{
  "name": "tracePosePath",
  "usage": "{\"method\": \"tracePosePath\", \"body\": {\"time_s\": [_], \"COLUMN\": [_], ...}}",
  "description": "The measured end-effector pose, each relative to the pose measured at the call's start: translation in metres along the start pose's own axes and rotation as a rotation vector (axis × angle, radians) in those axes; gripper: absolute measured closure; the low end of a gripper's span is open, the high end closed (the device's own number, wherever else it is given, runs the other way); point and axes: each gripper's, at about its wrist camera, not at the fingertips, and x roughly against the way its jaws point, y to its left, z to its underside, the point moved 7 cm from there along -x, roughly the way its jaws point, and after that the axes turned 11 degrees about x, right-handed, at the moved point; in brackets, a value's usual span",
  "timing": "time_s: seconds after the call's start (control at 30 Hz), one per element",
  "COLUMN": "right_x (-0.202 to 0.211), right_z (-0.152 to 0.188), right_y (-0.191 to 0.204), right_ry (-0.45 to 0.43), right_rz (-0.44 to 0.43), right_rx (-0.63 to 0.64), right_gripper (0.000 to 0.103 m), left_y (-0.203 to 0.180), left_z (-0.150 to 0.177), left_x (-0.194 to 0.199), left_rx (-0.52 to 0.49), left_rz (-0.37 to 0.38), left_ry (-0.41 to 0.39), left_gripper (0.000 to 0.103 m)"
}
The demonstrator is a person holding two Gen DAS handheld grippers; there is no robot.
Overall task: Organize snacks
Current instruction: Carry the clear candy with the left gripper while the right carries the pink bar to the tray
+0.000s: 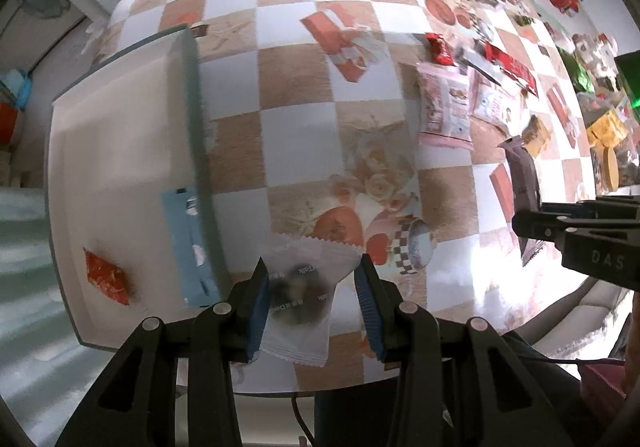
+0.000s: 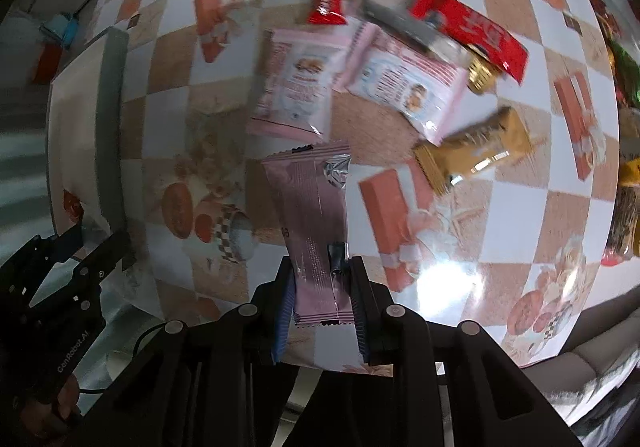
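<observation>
At the far left of the left wrist view we note a shallow white cardboard box with a grey rim (image 1: 120, 151), holding a red foil snack (image 1: 107, 279) and a pale blue flat packet (image 1: 188, 243) against its right wall. Just right of it, the left gripper (image 1: 312, 299) hangs over the checkered tabletop (image 1: 296, 151), fingers part closed on a translucent white wrapper with a dark round biscuit inside (image 1: 302, 299). We judge it light, crinkly and crushable; the sealed edge is the safer hold.

Right of that, the right gripper (image 2: 320, 311) has its fingers nearly closed on the near end of a long pink foil sachet (image 2: 312, 215), which looks thin, limp and slippery, best held across its width.

Only the right wrist view shows clearly the loose pile beyond: two pink pouches (image 2: 296, 87), a red bar (image 2: 472, 31), a gold wrapper (image 2: 476, 151). Only the left shows the box contents.
</observation>
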Motion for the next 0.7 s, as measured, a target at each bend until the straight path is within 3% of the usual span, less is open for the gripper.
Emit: {"method": "tracePosePath", "body": {"time_s": [0.7], "right_x": [0.024], "right_z": [-0.026], "right_y": [0.038], "right_ry": [-0.005], "right_rz": [0.028], "right_rx": [0.156], "right_gripper": [0.075], "left_y": [0.065], "left_z": [0.001], "left_x": [-0.001], "left_rx": [0.141], "left_rz": [-0.002], "left_ry": [-0.044], "left_gripper": [0.059]}}
